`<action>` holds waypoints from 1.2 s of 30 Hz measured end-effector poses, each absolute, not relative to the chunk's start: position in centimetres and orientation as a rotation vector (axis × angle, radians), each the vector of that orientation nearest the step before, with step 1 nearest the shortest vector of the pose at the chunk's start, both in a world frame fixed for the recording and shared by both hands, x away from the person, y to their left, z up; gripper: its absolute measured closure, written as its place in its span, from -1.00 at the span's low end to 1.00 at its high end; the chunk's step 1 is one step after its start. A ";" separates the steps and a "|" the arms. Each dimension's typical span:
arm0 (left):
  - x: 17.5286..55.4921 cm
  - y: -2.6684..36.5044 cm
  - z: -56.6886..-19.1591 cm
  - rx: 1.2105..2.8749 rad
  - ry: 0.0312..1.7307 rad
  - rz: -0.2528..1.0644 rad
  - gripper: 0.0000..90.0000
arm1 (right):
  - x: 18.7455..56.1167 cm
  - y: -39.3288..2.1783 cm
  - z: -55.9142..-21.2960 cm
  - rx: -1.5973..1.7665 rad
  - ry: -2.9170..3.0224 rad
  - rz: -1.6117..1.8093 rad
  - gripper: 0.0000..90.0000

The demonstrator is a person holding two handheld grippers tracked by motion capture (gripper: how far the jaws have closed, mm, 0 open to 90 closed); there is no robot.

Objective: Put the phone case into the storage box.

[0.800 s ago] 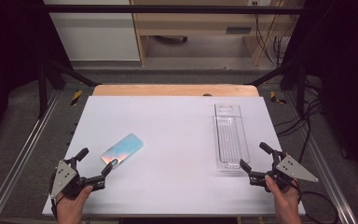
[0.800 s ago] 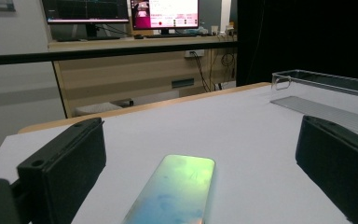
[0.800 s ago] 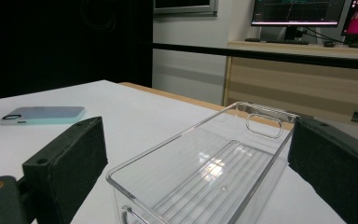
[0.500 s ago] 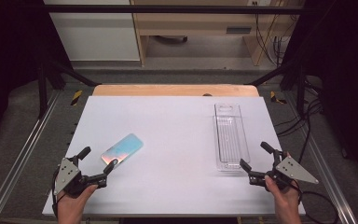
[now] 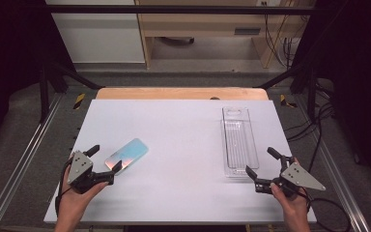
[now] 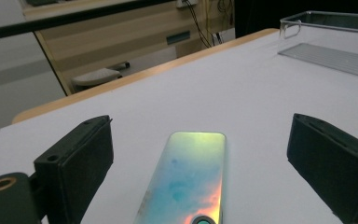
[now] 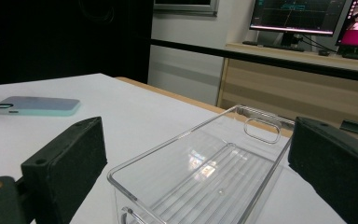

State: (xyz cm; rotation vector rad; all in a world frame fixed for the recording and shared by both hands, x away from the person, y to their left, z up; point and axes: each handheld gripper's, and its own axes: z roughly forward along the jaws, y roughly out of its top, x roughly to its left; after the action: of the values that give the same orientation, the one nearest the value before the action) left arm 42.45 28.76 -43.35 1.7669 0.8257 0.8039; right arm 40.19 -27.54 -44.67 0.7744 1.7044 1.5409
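Observation:
A phone point(image 5: 126, 154) with a shiny blue-green back lies flat on the white table point(image 5: 178, 130), left of centre. My left gripper point(image 5: 105, 159) stands open at its near end; in the left gripper view the phone point(image 6: 189, 182) lies between the two black pads, untouched. A clear plastic tray point(image 5: 239, 141) lies lengthwise at the right. My right gripper point(image 5: 262, 162) is open just in front of its near end. In the right gripper view the tray point(image 7: 205, 172) stretches away between the jaws, and the phone point(image 7: 35, 105) rests far off at the left.
A wooden strip point(image 5: 181, 93) borders the table's far edge. Metal rails point(image 5: 21, 159) run along both sides. Beyond the table stand a wooden bench point(image 5: 207, 29) and cables point(image 5: 319, 111) at the right. Monitors point(image 7: 303, 16) glow behind the tray in the right gripper view.

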 end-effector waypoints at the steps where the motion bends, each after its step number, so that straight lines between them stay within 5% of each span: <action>1: 42.7 28.7 -43.3 1.781 0.827 0.801 -0.82 | 40.2 -27.5 -44.7 0.773 1.705 1.538 -0.90; 22: 47.6 27.0 -43.4 1.961 0.846 0.730 -0.61 | 40.2 -27.6 -44.7 0.784 1.706 1.524 -0.90; 36: 49.7 28.3 -44.3 1.980 0.958 0.698 0.20 | 40.2 -27.5 -44.7 0.783 1.710 1.518 -0.90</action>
State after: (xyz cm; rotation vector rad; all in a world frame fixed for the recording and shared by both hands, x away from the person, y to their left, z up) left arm 49.72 28.32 -44.26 1.9802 0.9581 0.6981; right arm 40.17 -27.50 -44.69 0.7831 1.7103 1.5181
